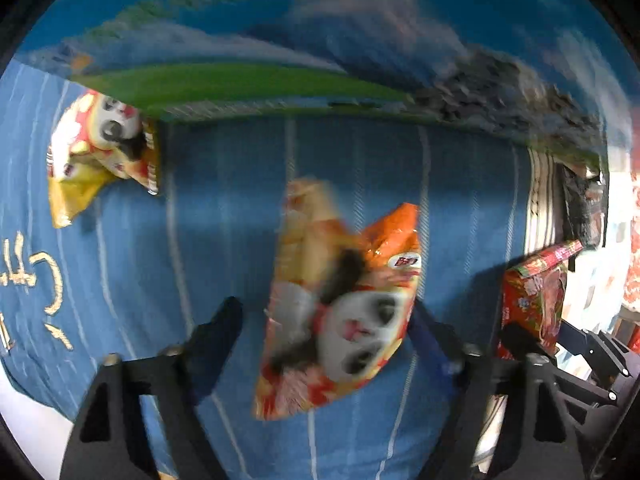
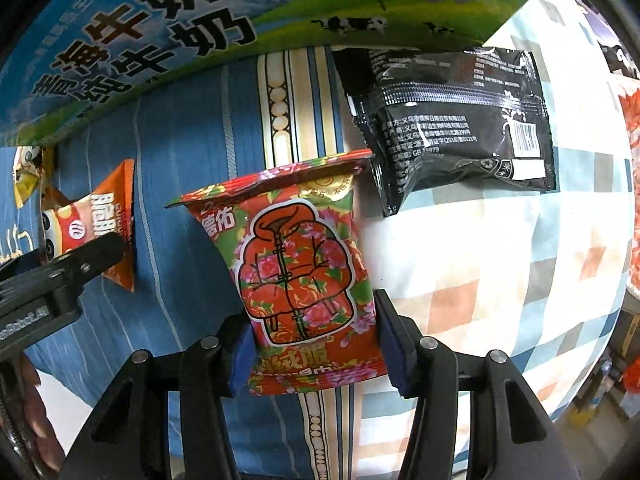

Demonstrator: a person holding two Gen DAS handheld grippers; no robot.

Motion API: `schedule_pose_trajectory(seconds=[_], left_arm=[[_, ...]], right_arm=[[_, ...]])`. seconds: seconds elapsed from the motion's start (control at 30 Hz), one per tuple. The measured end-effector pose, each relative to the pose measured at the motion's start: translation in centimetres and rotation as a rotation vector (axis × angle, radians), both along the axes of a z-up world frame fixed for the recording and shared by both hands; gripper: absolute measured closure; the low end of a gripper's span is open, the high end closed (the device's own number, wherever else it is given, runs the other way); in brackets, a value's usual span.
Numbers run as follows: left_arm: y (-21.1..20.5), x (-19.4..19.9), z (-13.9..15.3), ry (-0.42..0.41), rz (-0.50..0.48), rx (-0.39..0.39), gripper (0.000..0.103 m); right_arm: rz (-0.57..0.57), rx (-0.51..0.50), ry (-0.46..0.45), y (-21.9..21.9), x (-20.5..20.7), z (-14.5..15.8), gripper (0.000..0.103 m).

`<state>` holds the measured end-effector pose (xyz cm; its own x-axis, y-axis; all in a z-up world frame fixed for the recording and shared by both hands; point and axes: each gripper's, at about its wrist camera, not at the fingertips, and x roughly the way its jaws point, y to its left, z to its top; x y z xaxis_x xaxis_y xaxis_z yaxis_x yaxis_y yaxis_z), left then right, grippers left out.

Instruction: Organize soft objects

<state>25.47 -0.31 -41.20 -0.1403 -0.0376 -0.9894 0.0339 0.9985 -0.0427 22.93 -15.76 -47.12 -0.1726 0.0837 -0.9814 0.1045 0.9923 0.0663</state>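
In the left wrist view, an orange panda snack bag (image 1: 340, 304) sits between the fingers of my left gripper (image 1: 326, 320); the jaws stand wide, the bag is blurred, and contact is unclear. A yellow panda snack bag (image 1: 100, 152) lies at the upper left on the blue cloth. In the right wrist view, my right gripper (image 2: 314, 344) is shut on a red floral packet (image 2: 300, 264), pads on both its sides. A black packet (image 2: 452, 124) lies beyond it. The orange bag (image 2: 100, 224) and the left gripper show at the left.
A blue and green milk carton box (image 2: 132, 40) stands along the back, also in the left wrist view (image 1: 248, 84). The bed has blue striped cloth (image 1: 224, 220) on the left and checked cloth (image 2: 500, 280) on the right. The right gripper's red packet shows at right (image 1: 536, 300).
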Motion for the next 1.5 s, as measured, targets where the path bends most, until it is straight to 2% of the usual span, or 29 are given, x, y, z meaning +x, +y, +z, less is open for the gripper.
schedule_pose_trajectory(seconds=[0.03,0.13,0.17,0.23,0.47,0.57,0.67,0.73,0.8,0.93,1.13,1.23,1.3,1.47,1.5], left_arm=[[-0.3,-0.2,-0.2,-0.001,-0.006,-0.010,0.052],[-0.7,-1.5,-0.7,0.015,0.000,-0.021,0.059],[-0.4,-1.7,-0.8,0.006,0.006,-0.017,0.064],[-0.1,-2.9,-0.5,-0.006,0.018,-0.021,0.067],[0.9,-8.8,1.3,-0.022,0.050,-0.041,0.067],[1.3,-11.3,0.8,0.002,0.056,-0.069,0.064],[2.1,-11.5,-0.5,0.043,0.098,-0.095,0.059],[3.7,-10.9,-1.1,0.045,0.123,-0.112,0.056],[4.7,-10.1,-0.7,0.033,0.120,-0.116,0.055],[4.4,-9.4,-0.2,0.013,0.087,-0.098,0.055],[3.6,-8.1,-1.6,0.012,0.060,-0.039,0.056],[3.9,-7.3,-2.5,0.003,0.052,-0.039,0.063],[3.9,-7.3,-2.6,-0.018,0.041,-0.033,0.081],[3.7,-7.3,-1.5,-0.060,0.011,-0.023,0.082],[3.3,-7.6,-0.9,-0.064,0.010,-0.024,0.082]], right_arm=[[0.006,-0.008,0.002,0.2,-0.2,0.0,0.048],[0.022,-0.019,0.008,0.7,-1.0,0.1,0.050],[0.026,-0.020,0.013,0.7,-1.5,0.1,0.050],[0.030,-0.015,0.022,0.8,-2.6,0.1,0.051],[0.053,0.003,0.045,0.5,-6.2,0.6,0.052],[0.058,-0.002,0.044,0.3,-6.7,0.3,0.052],[0.055,0.006,0.058,0.2,-6.5,-0.2,0.051],[0.062,0.010,0.060,0.6,-7.0,-0.5,0.050],[0.072,0.013,0.053,1.5,-5.5,-0.8,0.049],[0.059,0.021,0.054,1.4,-5.4,-0.8,0.048],[0.055,0.018,0.055,1.5,-4.8,-2.2,0.050],[0.047,0.014,0.045,1.9,-3.1,-2.5,0.052],[0.043,0.013,0.037,1.9,-3.3,-2.7,0.054],[0.079,-0.005,0.017,2.4,-4.0,-2.8,0.056],[0.083,-0.007,0.015,2.4,-4.3,-2.0,0.056]])
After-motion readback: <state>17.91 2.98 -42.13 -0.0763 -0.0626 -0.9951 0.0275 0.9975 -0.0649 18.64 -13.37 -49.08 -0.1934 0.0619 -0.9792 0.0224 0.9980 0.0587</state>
